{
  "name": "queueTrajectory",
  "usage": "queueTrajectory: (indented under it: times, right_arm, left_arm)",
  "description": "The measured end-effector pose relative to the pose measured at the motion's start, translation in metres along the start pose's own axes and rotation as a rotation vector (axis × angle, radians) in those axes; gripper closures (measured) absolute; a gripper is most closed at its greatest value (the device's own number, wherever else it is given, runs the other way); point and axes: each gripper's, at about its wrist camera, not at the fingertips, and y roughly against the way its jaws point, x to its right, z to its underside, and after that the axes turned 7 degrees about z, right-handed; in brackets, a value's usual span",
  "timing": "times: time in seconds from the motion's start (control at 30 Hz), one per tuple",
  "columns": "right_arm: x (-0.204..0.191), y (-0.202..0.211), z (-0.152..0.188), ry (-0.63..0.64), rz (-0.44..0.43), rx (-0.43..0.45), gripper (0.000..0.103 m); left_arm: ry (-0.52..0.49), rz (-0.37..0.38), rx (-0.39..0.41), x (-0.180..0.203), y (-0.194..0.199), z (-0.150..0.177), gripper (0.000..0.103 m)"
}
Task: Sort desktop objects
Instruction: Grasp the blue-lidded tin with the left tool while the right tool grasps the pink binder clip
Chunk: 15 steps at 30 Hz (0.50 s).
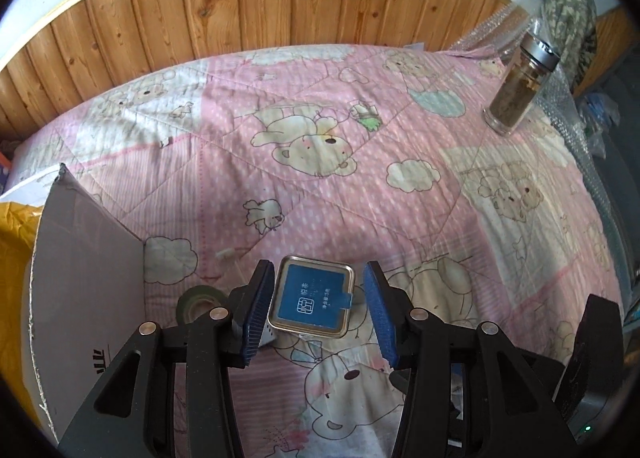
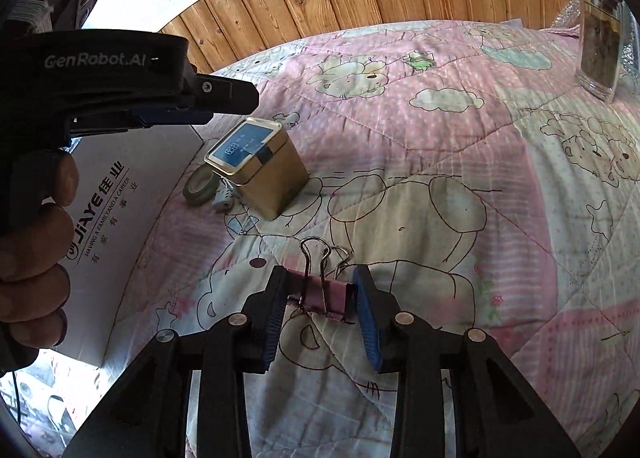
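left wrist view: the left gripper (image 1: 316, 310) is hovering over the tea tin (image 1: 311, 301), which is standing on the pink bear quilt (image 1: 360, 185) close to the white cardboard box (image 1: 88, 266). its jaws are standing spread, one on each side of the lid, and neither pad looks to be pressing the metal. a roll of green tape (image 1: 196, 300) is lying just left of the tin, half hidden behind the left finger. a glass jar (image 1: 516, 89) of brown stuff is standing well apart at the far right.

risk: the tin is sitting skewed to the pads, so a squeeze from here could catch its corners and twist or tip it on the soft quilt. the tin's walls are hidden under the lid in this view, so depth of reach is hard to judge.

right wrist view: the right gripper (image 2: 320, 298) is pinching a pink binder clip (image 2: 320, 292) by its two ends, wire handles pointing away. whether the clip is sitting on the quilt or riding clear of it, i cannot tell. a hand (image 2: 36, 242) is gripping the left tool at the frame's left.

risk: the pads are biting only the clip's narrow ends, so it could swivel or slip out during carrying. a small white item beside the tape is too small to name. the box interior is not showing, and the jar is cut off by the frame edge.
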Motion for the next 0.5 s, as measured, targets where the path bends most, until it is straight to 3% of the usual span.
queueTrajectory:
  times: [0.13,0.5]
  right_arm:
    - [0.004,-0.002,-0.001,0.003,-0.002,-0.002,0.068]
    - [0.006,-0.018,-0.011,0.026,0.007,-0.003,0.068]
  left_arm:
    - [-0.022,0.011,-0.043,0.005,-0.016,0.005,0.053]
    - [-0.070,-0.112,-0.017,0.000,-0.028,0.001,0.047]
